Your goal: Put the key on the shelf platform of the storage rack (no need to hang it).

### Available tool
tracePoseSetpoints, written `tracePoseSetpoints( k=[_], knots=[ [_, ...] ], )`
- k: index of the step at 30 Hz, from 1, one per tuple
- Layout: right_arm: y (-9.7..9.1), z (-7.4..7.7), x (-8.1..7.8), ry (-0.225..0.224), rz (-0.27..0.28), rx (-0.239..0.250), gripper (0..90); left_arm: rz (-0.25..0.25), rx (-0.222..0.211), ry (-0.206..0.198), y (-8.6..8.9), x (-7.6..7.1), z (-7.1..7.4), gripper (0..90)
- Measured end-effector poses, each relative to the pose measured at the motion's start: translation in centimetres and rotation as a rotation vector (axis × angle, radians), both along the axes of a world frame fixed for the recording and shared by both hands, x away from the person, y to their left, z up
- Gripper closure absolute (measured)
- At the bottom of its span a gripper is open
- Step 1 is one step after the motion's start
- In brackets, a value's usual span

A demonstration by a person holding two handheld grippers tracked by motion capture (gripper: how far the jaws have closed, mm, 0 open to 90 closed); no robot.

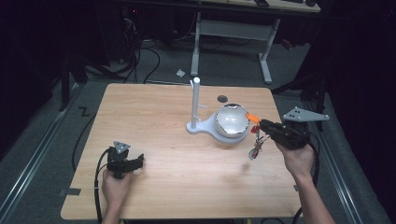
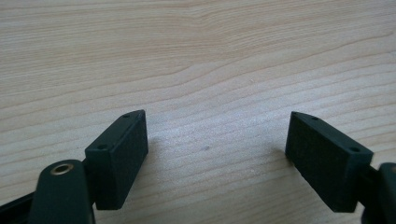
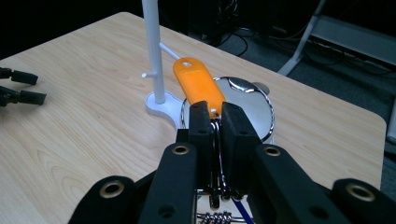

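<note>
Wooden table [image 1: 154, 116] underneath it all, and just ahead of the right gripper [image 3: 215, 122] sits the shiny metal bowl [image 1: 231, 120] beside the white stand [image 1: 196, 106]. That right gripper is clamped tight on a key ring with an orange tag [image 3: 198, 84] poking out over the bowl. Left gripper [image 2: 215, 149] rests low, jaws spread wide over bare wood

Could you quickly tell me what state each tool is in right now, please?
Left tool: open, empty, over the table.
Right tool: closed on the orange key tag.
</note>
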State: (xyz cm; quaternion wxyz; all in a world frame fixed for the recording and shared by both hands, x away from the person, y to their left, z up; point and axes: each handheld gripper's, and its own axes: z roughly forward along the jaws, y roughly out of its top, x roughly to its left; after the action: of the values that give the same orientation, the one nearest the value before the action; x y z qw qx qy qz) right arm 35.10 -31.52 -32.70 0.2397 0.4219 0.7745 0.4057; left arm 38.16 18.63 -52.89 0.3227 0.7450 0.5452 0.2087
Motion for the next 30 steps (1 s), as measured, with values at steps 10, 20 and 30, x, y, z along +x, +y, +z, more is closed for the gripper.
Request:
tracePoseSetpoints(
  k=[10, 20, 30],
  knots=[
    [0.8, 1.3, 2.0, 0.01, 0.019, 0.012, 83.8, 0.0, -0.003, 0.001, 0.0, 0.0, 0.0, 21.5],
    [1.8, 3.5, 4.4, 0.014, 0.048, 0.0, 83.8, 0.0, -0.003, 0.002, 0.0, 0.0, 0.0, 21.6],
    [2.9, 4.3, 6.6, 0.017, 0.054, -0.002, 83.8, -0.001, -0.007, 0.003, 0.1, 0.0, 0.0, 21.5]
  ],
)
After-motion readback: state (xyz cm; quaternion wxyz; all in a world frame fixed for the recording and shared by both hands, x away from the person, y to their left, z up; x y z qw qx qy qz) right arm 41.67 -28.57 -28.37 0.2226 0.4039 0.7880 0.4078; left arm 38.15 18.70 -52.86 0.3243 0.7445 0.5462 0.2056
